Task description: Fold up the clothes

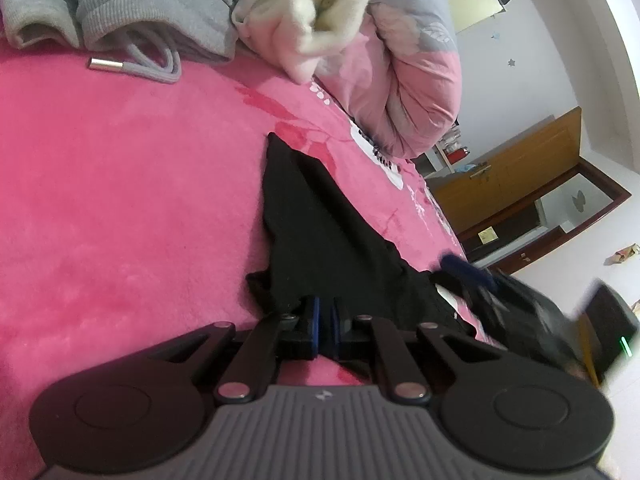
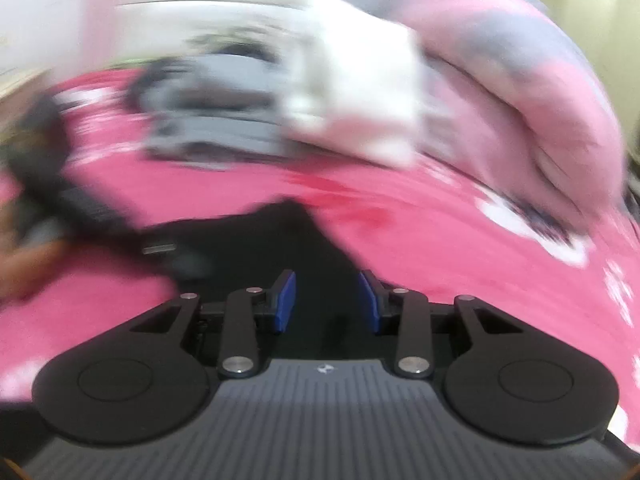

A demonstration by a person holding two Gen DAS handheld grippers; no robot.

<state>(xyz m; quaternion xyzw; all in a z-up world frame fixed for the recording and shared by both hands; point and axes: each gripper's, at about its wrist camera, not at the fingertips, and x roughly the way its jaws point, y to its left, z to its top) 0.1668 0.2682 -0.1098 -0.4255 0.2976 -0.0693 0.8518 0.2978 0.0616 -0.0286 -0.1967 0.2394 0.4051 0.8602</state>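
Pinching the near edge of the black cloth [image 1: 320, 232], the left gripper [image 1: 325, 322] has its blue pads pressed almost together. Beside it, the right gripper [image 2: 327, 300] stands spread with nothing between its pads, and black cloth lies just under them. That cloth sits on the pink blanket [image 1: 120, 200], bunched into a rough point, not flat or neat yet. Farther back wait a grey hoodie [image 1: 132, 4] and a cream top [image 1: 320, 16], both still rumpled. Most folding is left, I think.

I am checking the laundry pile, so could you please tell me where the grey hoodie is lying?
In the left wrist view the grey hoodie lies bunched at the top left on the pink blanket, beside the cream garment to its right.
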